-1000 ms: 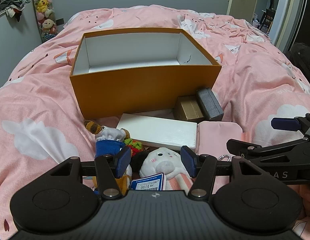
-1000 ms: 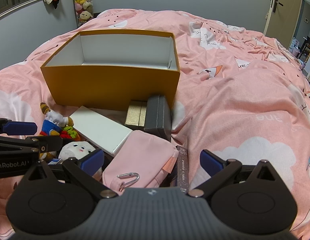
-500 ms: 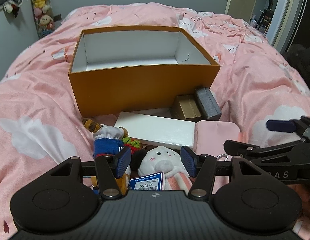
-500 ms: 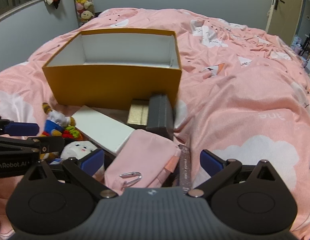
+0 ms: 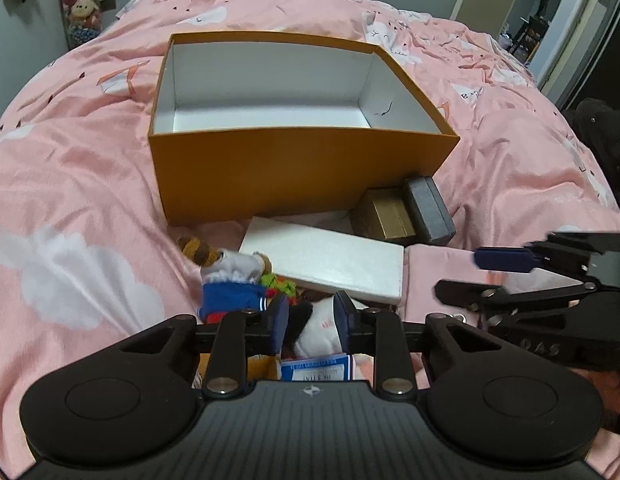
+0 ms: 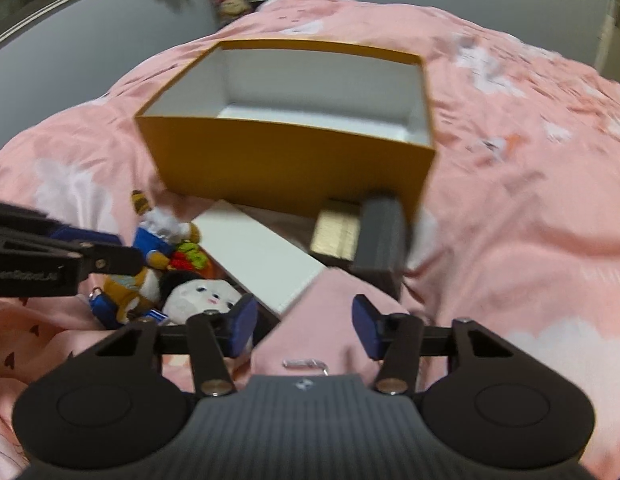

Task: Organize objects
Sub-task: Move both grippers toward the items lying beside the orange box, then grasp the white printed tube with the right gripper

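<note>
**A:** Left tool first: what is it doing?

**B:** Its jaws have just been closing, and the pads now pinch the head of the white plush doll, soft pile that squashes easily. A blue printed tag hangs at six o'clock from the grip. I'd say the head is taken because it is the roundest, fullest part.

**A:** And the right tool?

**B:** Its jaws have also just been closing and stand about half shut, with the pink pouch between them. The view is blurred, so I cannot tell whether the pads bite the cloth. It is limp, smooth fabric with a metal clip at its near edge.

**A:** What is around them?

**B:** At ten o'clock from the left tool lies a sailor bear plush. At one o'clock is a flat white box, rigid and matte. Beyond it, at about one o'clock, a gold box and a dark grey box touch each other against the big box.

**A:** The big box?

**B:** The orange box sits at twelve o'clock. It is stiff card, white inside, open-topped and bare, and likely the place for everything. All of it rests on the pink bed cover.
</note>
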Available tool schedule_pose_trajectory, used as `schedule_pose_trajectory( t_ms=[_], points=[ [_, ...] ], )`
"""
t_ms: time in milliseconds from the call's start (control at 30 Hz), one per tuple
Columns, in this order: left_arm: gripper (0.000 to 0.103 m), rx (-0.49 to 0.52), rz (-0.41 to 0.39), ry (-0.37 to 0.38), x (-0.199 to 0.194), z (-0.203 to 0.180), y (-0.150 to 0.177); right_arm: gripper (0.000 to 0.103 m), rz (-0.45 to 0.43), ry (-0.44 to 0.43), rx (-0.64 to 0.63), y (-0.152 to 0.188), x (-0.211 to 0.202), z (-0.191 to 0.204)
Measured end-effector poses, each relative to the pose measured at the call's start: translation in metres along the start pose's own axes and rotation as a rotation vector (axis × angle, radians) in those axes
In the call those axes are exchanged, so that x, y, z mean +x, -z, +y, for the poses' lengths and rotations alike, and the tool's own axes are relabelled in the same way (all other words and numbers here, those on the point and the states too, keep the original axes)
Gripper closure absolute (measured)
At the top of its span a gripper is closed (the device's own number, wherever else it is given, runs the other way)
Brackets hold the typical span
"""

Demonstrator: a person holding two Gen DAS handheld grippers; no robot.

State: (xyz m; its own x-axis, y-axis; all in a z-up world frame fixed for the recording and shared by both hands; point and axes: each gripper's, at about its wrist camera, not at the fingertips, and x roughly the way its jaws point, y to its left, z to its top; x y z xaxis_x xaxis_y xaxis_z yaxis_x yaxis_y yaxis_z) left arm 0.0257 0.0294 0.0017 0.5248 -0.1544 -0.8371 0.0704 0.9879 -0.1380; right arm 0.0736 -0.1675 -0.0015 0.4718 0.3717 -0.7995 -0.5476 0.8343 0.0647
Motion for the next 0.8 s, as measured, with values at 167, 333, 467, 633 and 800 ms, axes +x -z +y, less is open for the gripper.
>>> schedule_pose_trajectory(
  t_ms=[167,333,467,633,800],
  points=[
    [0.074,0.06,0.02,-0.001,0.021,-0.004,-0.01,0.06,0.069,-0.042,-0.173,-0.017,0.034,0.014],
    [0.074,0.1,0.037,-0.038,0.038,0.0,-0.017,0.057,0.13,-0.096,-0.258,-0.029,0.068,0.023],
    [0.074,0.083,0.015,-0.06,0.041,0.016,-0.023,0.057,0.153,-0.087,-0.325,-0.033,0.088,0.034],
    [0.073,0.087,0.046,-0.078,0.053,0.027,-0.031,0.049,0.146,-0.031,-0.441,-0.035,0.102,0.053],
    [0.073,0.09,0.057,-0.083,0.062,0.033,-0.039,0.042,0.135,0.02,-0.505,-0.032,0.112,0.064]
  ],
)
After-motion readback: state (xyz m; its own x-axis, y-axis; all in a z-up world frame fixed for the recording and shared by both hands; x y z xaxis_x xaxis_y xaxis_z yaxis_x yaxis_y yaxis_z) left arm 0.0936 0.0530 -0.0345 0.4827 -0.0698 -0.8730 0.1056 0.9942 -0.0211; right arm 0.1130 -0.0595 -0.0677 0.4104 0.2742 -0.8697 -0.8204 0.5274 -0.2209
